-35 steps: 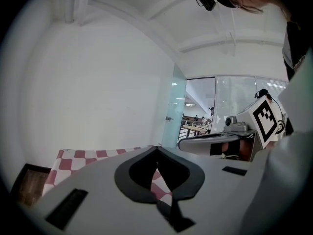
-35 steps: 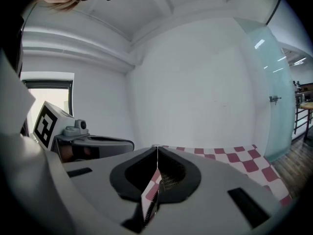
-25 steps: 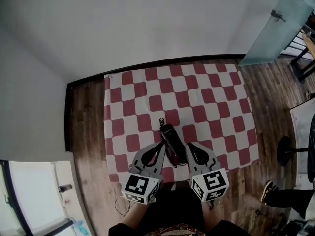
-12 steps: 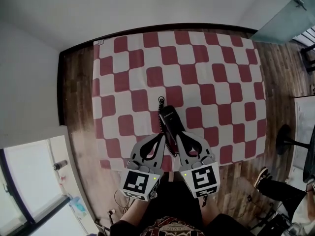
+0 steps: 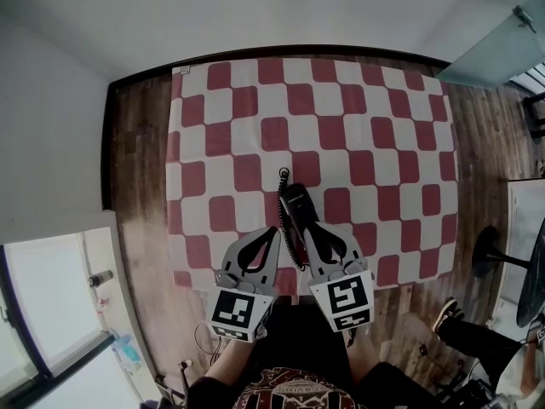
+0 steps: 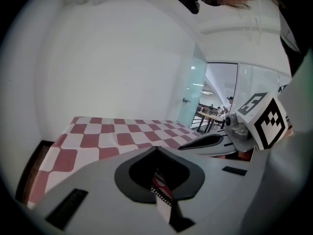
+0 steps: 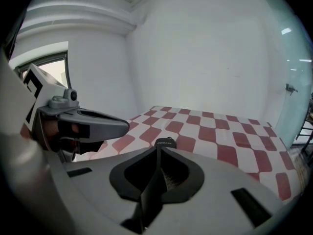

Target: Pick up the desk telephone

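Telephone [image 5: 294,209] lies on cloth [image 5: 383,109] between left hand-held gripper [image 5: 276,231] and right hand-held gripper [image 5: 307,227].

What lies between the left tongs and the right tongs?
The black desk telephone lies between the left tongs and the right tongs, on the checked cloth; the head view shows it.

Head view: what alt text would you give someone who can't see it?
Seen from above, a black desk telephone lies on a red-and-white checked cloth, its near end flanked by the left tool and right tool, both with jaws together.
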Motion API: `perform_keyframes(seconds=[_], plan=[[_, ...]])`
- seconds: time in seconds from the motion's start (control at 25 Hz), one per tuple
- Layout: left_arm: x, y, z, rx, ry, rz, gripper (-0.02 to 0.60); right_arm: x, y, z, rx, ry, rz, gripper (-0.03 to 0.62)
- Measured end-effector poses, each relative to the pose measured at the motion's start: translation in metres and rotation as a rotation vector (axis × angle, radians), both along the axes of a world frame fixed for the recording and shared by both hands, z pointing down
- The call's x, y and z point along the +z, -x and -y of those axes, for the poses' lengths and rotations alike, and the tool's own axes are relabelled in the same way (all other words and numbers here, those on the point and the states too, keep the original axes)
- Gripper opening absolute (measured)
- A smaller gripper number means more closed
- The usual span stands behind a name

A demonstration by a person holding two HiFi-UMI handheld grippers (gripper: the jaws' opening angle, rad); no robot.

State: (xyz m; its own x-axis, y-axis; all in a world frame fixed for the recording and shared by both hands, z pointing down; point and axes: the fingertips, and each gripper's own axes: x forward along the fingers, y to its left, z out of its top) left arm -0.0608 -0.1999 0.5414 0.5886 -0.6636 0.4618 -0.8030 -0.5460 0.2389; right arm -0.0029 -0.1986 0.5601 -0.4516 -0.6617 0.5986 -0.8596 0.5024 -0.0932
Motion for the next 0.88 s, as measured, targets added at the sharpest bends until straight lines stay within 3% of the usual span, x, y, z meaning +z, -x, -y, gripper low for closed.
perform_keyframes(seconds=[0.16,0.64,0.88], plan=[[-0.007,0.001,-0.002,0.024,0.001,0.013,0.002,0.003,-0.001,0.001,-0.007,0.022,-0.021,0.042],[-0.004,0.008,-0.005,0.026,0.018,-0.012,0.002,0.029,0.009,0.0,-0.028,0.129,-0.064,0.226],[-0.002,0.009,-0.006,0.035,0.026,-0.014,0.002,0.053,0.01,0.003,-0.03,0.183,-0.127,0.256]])
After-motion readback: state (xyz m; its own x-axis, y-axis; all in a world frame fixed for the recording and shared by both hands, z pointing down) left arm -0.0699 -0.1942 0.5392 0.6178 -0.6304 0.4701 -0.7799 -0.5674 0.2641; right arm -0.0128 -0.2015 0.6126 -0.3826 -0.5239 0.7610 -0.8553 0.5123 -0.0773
